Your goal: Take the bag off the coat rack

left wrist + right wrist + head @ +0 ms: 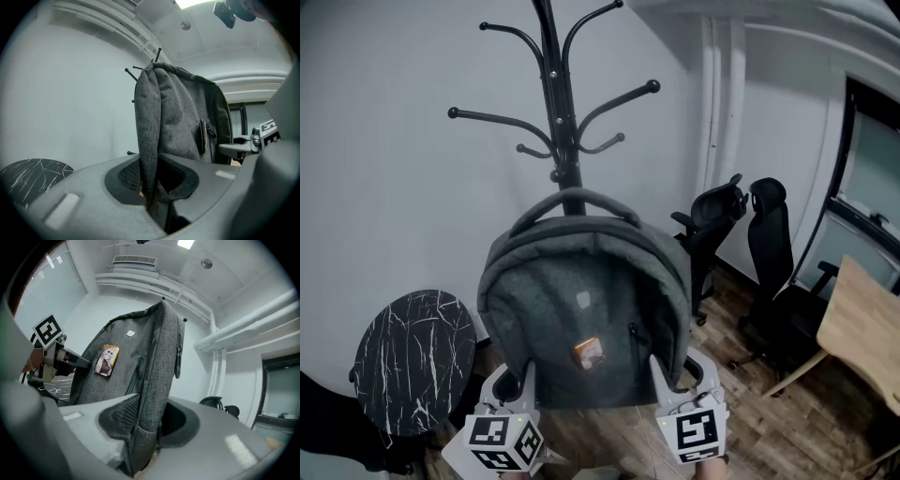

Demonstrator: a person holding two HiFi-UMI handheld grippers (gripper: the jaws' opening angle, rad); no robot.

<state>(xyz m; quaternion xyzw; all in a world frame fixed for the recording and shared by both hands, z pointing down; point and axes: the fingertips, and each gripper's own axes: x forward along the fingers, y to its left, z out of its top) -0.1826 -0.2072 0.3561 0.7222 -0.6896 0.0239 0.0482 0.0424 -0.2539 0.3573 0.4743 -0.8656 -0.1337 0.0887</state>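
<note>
A grey backpack [581, 309] with a small badge on its front hangs in front of the black coat rack [561, 103]; its top handle arches just below the rack's lower hooks. My left gripper [521, 382] is shut on the bag's lower left edge, and the grey fabric [149, 154] runs up from between its jaws. My right gripper [664, 377] is shut on the lower right edge, with the bag's side [150, 394] pinched between its jaws. Whether the handle rests on a hook is hidden behind the bag.
A round black marble side table [412, 361] stands at the lower left. Two black office chairs [750, 253] sit to the right by the wall. A wooden table [862, 328] juts in at the far right. A white wall is behind the rack.
</note>
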